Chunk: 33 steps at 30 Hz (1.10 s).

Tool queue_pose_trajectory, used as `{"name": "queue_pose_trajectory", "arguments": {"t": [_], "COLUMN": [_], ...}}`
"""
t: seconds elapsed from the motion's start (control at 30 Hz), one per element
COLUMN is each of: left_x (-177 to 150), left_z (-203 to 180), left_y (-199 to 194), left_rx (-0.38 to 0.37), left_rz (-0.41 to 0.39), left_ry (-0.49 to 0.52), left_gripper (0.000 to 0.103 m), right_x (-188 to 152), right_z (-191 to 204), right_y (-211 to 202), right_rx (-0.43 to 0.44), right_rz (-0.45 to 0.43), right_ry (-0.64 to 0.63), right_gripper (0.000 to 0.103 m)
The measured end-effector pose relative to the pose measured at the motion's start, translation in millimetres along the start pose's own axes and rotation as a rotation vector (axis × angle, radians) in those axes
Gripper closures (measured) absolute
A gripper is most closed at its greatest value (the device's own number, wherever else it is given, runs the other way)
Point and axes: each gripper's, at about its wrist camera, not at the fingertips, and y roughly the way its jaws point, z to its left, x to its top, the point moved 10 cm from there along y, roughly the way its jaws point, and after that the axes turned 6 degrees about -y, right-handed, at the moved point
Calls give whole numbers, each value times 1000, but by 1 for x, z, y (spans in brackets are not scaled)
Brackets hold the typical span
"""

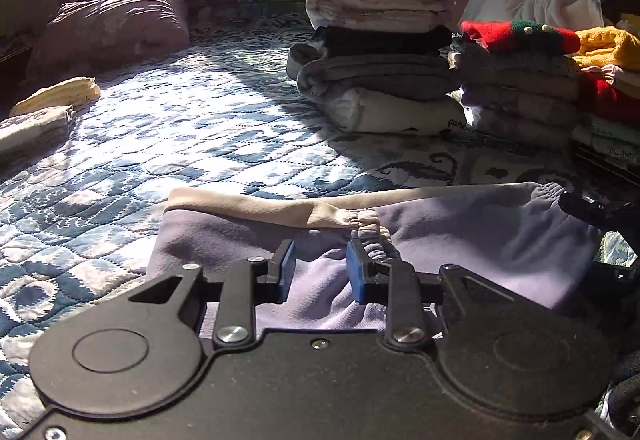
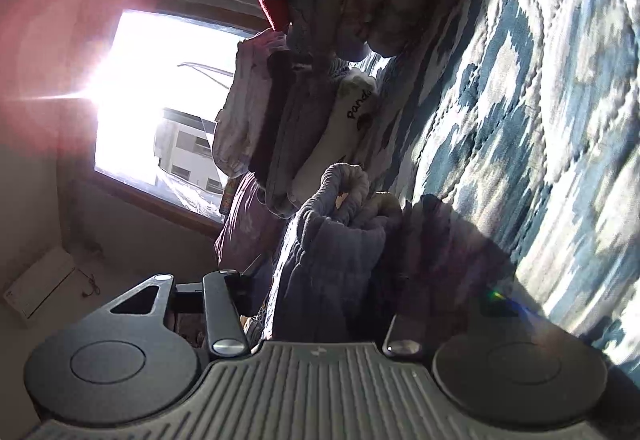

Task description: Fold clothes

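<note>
I am hovering my left gripper [image 1: 320, 272] over the lavender garment [image 1: 460, 240], which is lying across the near edge of the bed, partly folded, with a beige layer [image 1: 256, 205] showing along its far edge. My left jaws are standing apart, the blue pads [image 1: 286, 272] not touching cloth that I can see; a gathered elastic cuff [image 1: 370, 230] is sitting just beyond the right pad.

My right gripper [image 2: 320, 304] is tilting steeply over the same garment, seen here as a bunched, ribbed hem [image 2: 344, 183]. Fabric is covering the fingertips, so I cannot tell whether those jaws are gripping or parted.

The risks, as I am judging them: if I am pinching only the top layer, the beige layer underneath is likely to slide out and spoil the fold. The elastic cuff is bulky and could slip off a pad. If my two sides are lifting unevenly, the cloth will be twisting. Swinging far and right, I could be knocking the stacks.

The quilted blue-and-white bedspread [image 1: 200, 143] is soft and ridged, so cloth may be dragging on it. Folded stacks [image 1: 380, 59] are standing far right, the white bottom piece [image 2: 352, 119] reading "Panda"; a red and green knit [image 1: 520, 33] is topping the neighbouring stack. Small folded pieces [image 1: 56, 95] are lying far left, near a mauve pillow [image 1: 116, 27]. A bright window [image 2: 160, 99] is glaring hard.
</note>
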Motion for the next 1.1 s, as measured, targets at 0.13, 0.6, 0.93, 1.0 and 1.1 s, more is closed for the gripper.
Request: {"name": "queue_pose_trajectory", "arguments": {"t": [0.13, 0.6, 0.93, 1.0, 1.1], "left_x": [-9, 26, 22, 22, 22], "left_z": [25, 112, 168, 174, 178], "left_y": [-39, -51, -50, -51, -51], "left_rx": [-34, -206, -295, -306, -328], "left_rz": [-38, -182, -200, -198, -195], "left_ry": [-110, -374, -656, -675, -697], "left_gripper": [64, 55, 53, 53, 52], "right_x": [1, -28, -166, -193, -225], "right_z": [-4, 140, 212, 211, 208], "right_y": [-2, 36, 132, 139, 148], "right_rx": [-82, -183, -291, -301, -321], "right_rz": [-20, -68, 161, 184, 223], "right_ry": [12, -513, -1285, -1398, -1513], "right_gripper": [71, 75, 75, 75, 75]}}
